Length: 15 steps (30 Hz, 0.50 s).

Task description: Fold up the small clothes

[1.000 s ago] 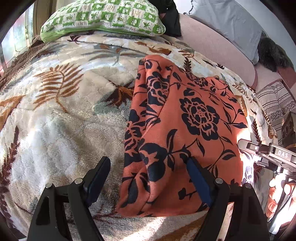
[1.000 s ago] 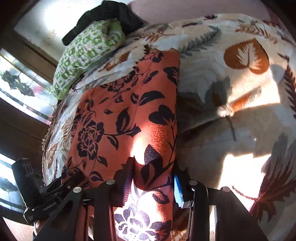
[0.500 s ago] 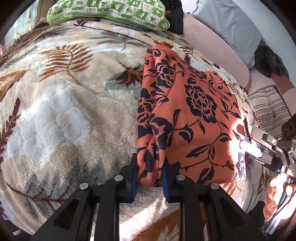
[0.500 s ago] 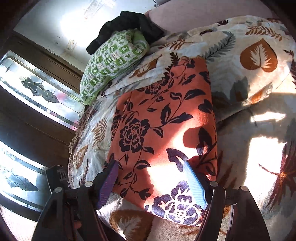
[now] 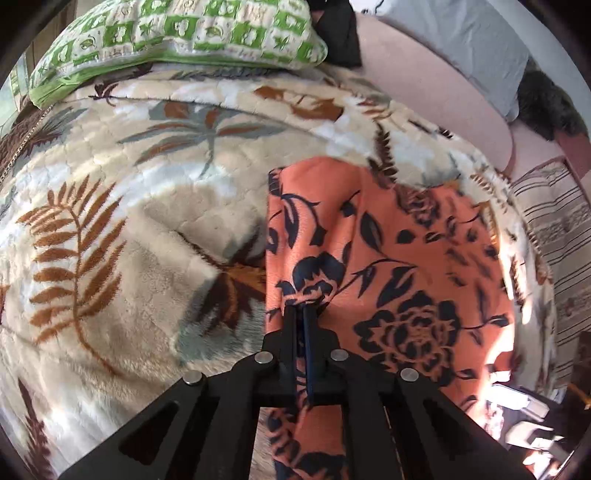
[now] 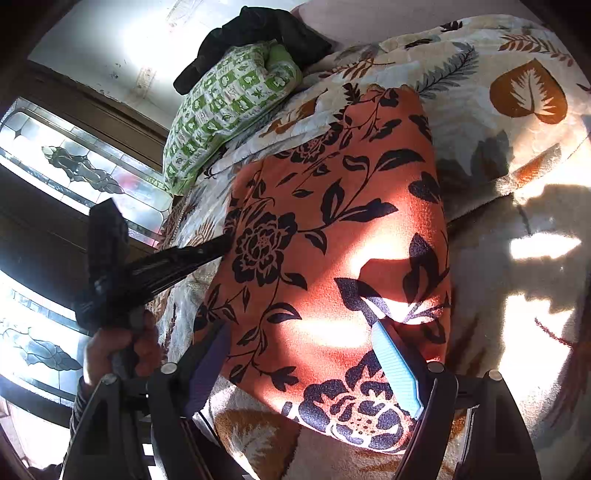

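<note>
An orange garment with a black flower print (image 5: 399, 258) lies folded on a leaf-patterned blanket (image 5: 129, 221). My left gripper (image 5: 300, 308) is shut on the garment's left edge, which bunches between the fingers and hangs below them. In the right wrist view the garment (image 6: 332, 229) lies flat in sun and shadow. My right gripper (image 6: 299, 343) is open over its near end, one blue pad (image 6: 397, 365) on the cloth, the other finger at its left border. The left gripper (image 6: 177, 258) shows there, pinching the left edge.
A green and white checked pillow (image 5: 173, 33) lies at the head of the bed with dark clothing (image 6: 255, 37) behind it. A pink sofa with a grey cushion (image 5: 469, 40) stands to the right. A stained-glass window (image 6: 74, 170) is on the left.
My left gripper closed on the garment's left edge and has carried it forward and up. My right gripper let go of the near edge, opened and drew back slightly.
</note>
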Motion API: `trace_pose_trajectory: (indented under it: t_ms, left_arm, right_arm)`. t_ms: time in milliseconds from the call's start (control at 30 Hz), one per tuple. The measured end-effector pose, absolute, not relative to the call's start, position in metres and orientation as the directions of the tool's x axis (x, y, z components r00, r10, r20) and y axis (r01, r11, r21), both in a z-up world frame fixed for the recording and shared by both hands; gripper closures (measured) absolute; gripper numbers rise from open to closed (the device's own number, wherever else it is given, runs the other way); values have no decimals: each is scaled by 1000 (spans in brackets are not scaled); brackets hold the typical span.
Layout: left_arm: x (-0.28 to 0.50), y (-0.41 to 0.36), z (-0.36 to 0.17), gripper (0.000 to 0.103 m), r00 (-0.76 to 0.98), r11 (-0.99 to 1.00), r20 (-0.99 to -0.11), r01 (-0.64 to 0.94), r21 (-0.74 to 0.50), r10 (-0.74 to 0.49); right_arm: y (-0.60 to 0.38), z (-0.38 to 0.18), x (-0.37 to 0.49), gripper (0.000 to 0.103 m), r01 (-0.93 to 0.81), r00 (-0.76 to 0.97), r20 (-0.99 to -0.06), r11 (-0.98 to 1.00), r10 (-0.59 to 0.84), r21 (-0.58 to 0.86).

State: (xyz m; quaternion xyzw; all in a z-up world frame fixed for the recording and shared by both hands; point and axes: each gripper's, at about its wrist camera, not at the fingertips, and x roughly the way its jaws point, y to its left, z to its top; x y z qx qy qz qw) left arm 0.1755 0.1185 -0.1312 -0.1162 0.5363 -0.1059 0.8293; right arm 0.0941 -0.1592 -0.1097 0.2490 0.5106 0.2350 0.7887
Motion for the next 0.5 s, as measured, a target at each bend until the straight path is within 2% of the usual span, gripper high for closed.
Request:
trace_pose_trajectory:
  t_ms: [67, 133, 200, 267, 300, 400, 433, 467, 500]
  left_arm:
    - [175, 133, -132, 95, 414, 931, -845, 16, -365, -339]
    - [171, 133, -131, 83, 421, 939, -850, 15, -343, -317]
    - [161, 131, -121, 76, 442, 947, -847, 18, -321, -295]
    - [143, 131, -104, 76, 471, 937, -824, 20, -349, -316]
    - [132, 129, -95, 72, 486, 933, -812, 19, -358, -322]
    - [92, 122, -75, 49, 532, 913, -760, 66, -402, -373]
    - [83, 116, -79, 49, 528, 919, -766, 78, -387, -367]
    - [79, 111, -91, 57, 500, 941, -805, 63, -334, -319]
    - [80, 110, -114, 88, 449, 960, -856, 22, -278, -258]
  right_arm:
    - [-158, -111, 94, 22, -128, 345, -684, 754, 643, 644]
    - [-155, -110, 92, 22, -151, 339, -700, 771, 629, 619]
    - [-154, -112, 93, 22, -154, 334, -708, 777, 622, 610]
    - [-157, -111, 94, 22, -143, 338, -705, 775, 623, 616]
    - [-159, -111, 94, 22, -134, 341, -699, 769, 628, 625]
    - [-163, -110, 95, 22, -113, 344, -688, 756, 639, 645]
    - [-163, -109, 96, 22, -111, 344, -689, 757, 638, 644]
    - [-162, -109, 96, 22, -111, 343, -693, 760, 634, 641]
    - [-161, -109, 96, 22, -112, 343, -696, 764, 630, 636]
